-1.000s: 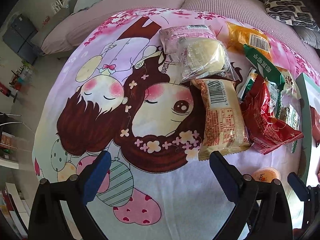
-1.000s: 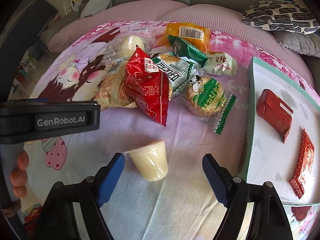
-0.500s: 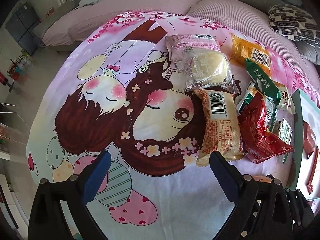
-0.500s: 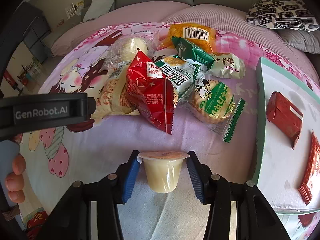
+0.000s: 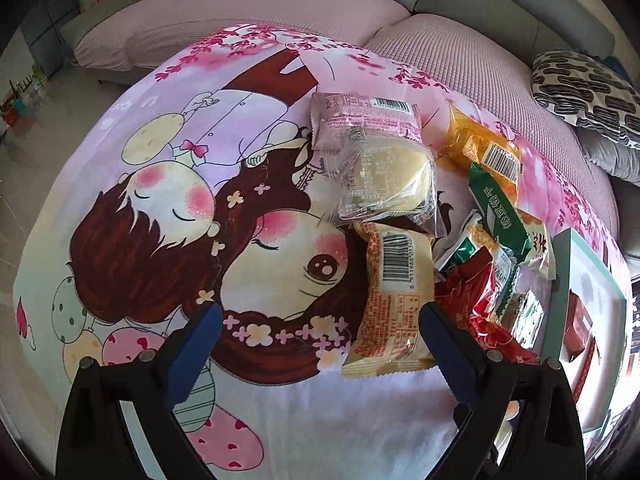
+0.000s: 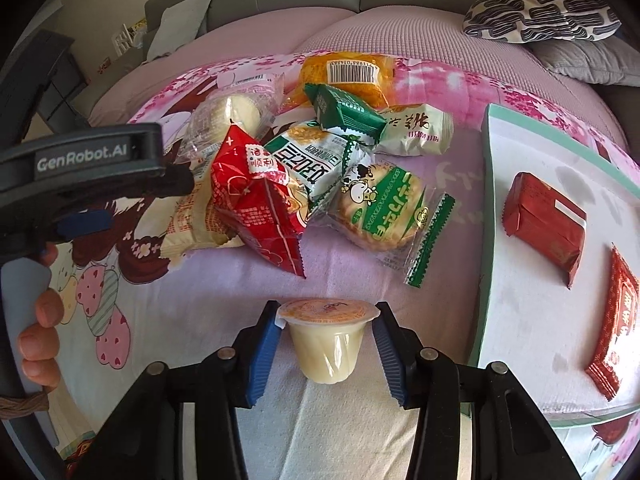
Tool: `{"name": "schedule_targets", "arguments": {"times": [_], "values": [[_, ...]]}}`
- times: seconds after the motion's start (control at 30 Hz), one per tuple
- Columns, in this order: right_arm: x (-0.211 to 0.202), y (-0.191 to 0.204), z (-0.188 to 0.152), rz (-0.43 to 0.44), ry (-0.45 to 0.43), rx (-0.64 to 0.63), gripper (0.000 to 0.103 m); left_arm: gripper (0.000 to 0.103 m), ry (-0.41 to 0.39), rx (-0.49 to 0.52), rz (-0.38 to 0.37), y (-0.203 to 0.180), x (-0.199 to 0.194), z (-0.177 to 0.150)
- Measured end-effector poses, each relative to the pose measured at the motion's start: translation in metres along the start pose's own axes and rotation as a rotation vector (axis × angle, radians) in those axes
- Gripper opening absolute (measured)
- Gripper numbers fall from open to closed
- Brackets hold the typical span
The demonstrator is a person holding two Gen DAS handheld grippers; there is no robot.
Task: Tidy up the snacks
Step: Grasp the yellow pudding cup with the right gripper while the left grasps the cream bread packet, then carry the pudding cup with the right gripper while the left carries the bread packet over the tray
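Note:
My right gripper [image 6: 327,316] is shut on a small pudding cup [image 6: 326,340] with pale yellow filling and an orange lid, held upright above the cartoon-print cloth. Beyond it lies a pile of snack packets: a red bag [image 6: 260,204], a green-and-white biscuit pack [image 6: 380,208], a green wafer pack [image 6: 344,114] and an orange pack [image 6: 344,74]. A white tray with a green rim [image 6: 486,200] at the right holds a red block pack [image 6: 544,220] and a red sachet [image 6: 612,320]. My left gripper [image 5: 316,332] is open and empty, just short of a yellow bread pack [image 5: 394,300].
The cloth [image 5: 160,200] covers a pink sofa seat [image 5: 460,56]. A patterned cushion [image 5: 588,88] lies at the back right. A clear bun pack [image 5: 384,184] and a pink pack [image 5: 360,116] lie in the left wrist view. The left gripper's body [image 6: 80,168] stands left of the pile.
My right gripper closed on the pudding cup and lifted it upright. My left gripper moved slightly forward toward the pile and stayed open.

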State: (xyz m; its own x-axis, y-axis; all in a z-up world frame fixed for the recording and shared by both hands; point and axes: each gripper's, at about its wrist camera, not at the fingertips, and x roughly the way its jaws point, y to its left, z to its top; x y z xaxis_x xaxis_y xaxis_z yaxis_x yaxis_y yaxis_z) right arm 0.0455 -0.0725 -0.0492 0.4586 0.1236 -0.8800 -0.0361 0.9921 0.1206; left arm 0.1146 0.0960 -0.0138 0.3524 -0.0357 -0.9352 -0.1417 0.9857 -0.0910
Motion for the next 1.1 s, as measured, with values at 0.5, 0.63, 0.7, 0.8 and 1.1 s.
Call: {"name": "schedule_targets", "arguments": {"times": [0.5, 0.63, 0.7, 0.8, 1.1], "values": [[0.004, -0.003, 0.000, 0.007, 0.013, 0.011, 0.050, 0.057, 0.062, 0.021, -0.147, -0.022, 0.032, 0.003], [0.002, -0.004, 0.001, 0.010, 0.010, 0.015, 0.050, 0.044, 0.075, 0.027, -0.164, -0.026, 0.037, 0.001], [-0.001, -0.006, 0.000, 0.011, 0.002, 0.021, 0.049, 0.040, 0.074, 0.034, -0.172, -0.029, 0.035, 0.002], [-0.006, -0.008, 0.001, 0.020, -0.015, 0.034, 0.045, 0.038, 0.067, 0.051, -0.156, -0.033, 0.031, 0.000], [-0.020, -0.013, 0.001, 0.024, -0.053, 0.056, 0.045, 0.037, -0.008, 0.039, -0.159, -0.028, 0.000, 0.001]]}}
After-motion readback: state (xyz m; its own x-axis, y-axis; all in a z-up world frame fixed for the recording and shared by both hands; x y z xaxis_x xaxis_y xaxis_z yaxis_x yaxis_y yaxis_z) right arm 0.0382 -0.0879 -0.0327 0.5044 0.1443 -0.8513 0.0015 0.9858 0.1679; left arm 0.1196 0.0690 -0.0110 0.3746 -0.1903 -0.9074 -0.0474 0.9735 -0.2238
